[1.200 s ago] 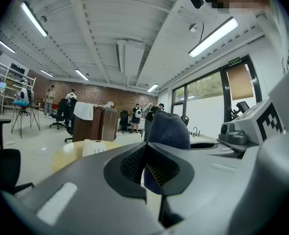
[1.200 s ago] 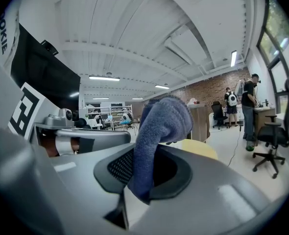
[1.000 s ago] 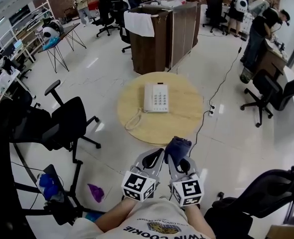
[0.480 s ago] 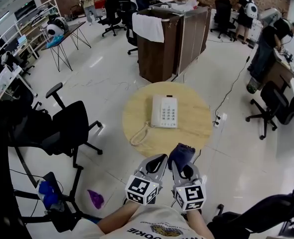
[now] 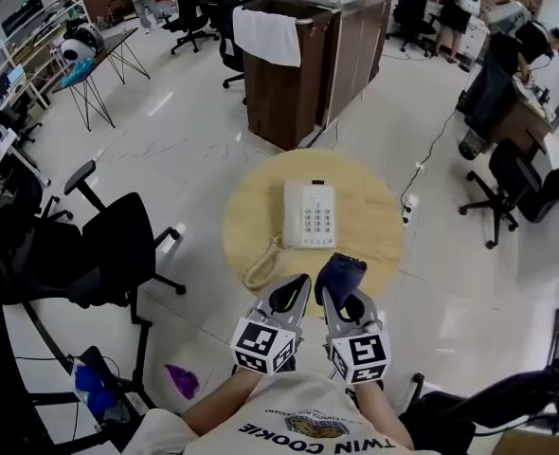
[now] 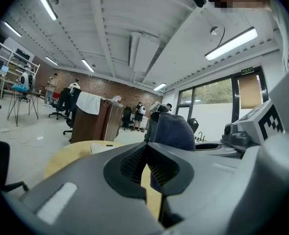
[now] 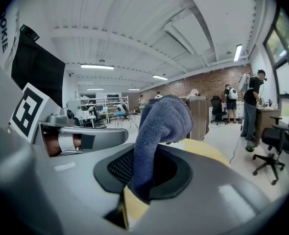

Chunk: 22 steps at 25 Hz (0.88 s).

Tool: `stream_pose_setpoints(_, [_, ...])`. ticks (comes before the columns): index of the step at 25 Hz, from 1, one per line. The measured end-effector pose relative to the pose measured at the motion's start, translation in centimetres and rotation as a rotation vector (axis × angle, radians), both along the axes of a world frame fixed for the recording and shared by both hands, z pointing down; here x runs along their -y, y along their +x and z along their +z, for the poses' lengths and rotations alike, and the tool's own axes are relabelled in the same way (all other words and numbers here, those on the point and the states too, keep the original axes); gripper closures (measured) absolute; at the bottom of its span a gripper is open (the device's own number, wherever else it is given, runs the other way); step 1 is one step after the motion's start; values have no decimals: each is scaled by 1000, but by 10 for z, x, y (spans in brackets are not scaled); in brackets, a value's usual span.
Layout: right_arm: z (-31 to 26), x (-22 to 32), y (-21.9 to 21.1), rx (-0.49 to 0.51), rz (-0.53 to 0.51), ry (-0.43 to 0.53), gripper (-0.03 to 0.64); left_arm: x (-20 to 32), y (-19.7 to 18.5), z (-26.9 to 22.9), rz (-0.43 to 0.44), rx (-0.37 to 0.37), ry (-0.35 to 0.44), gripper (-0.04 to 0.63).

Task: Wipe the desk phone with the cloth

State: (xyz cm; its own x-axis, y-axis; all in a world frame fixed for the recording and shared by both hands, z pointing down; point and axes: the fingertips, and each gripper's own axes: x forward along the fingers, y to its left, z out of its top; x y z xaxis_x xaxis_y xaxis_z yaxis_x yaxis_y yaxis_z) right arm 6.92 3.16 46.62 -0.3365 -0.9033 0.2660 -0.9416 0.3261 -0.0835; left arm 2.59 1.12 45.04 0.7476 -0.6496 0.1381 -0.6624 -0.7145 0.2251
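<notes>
Brightly and evenly lit from ceiling strip lights [image 6: 231,43], perhaps also from windows [image 6: 210,99]. Glares softly off the glossy floor [image 5: 180,126]. Bends fisheye-hard toward dark edges; blurs close up in both gripper views.

desk phone [image 5: 309,214]: white, grey keys, white cord
cloth [image 5: 341,275]: dark blue
surface [image 5: 374,227]: pale yellow wood grain
left tool [image 5: 301,283]: grey, black pads; cube with black-and-white square markers
right tool [image 5: 334,298]: grey, same markers
floor [image 5: 194,150]: glossy white
office chair [image 5: 118,245]: black

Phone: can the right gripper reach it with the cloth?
Probably yes. The right gripper holds the cloth just short of the phone, and nothing lies between them on the table.
</notes>
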Motion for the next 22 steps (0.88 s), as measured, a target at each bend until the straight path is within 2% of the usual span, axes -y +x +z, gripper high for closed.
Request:
stream_pose_setpoints(10, [-1,44,7,-46,79,-31,551,51,-1,1,60,-23,-20,603])
stream_pose_setpoints(22, [1,74,-8,-56,64,-36,551,76,-13,13,61,-11,-50,603])
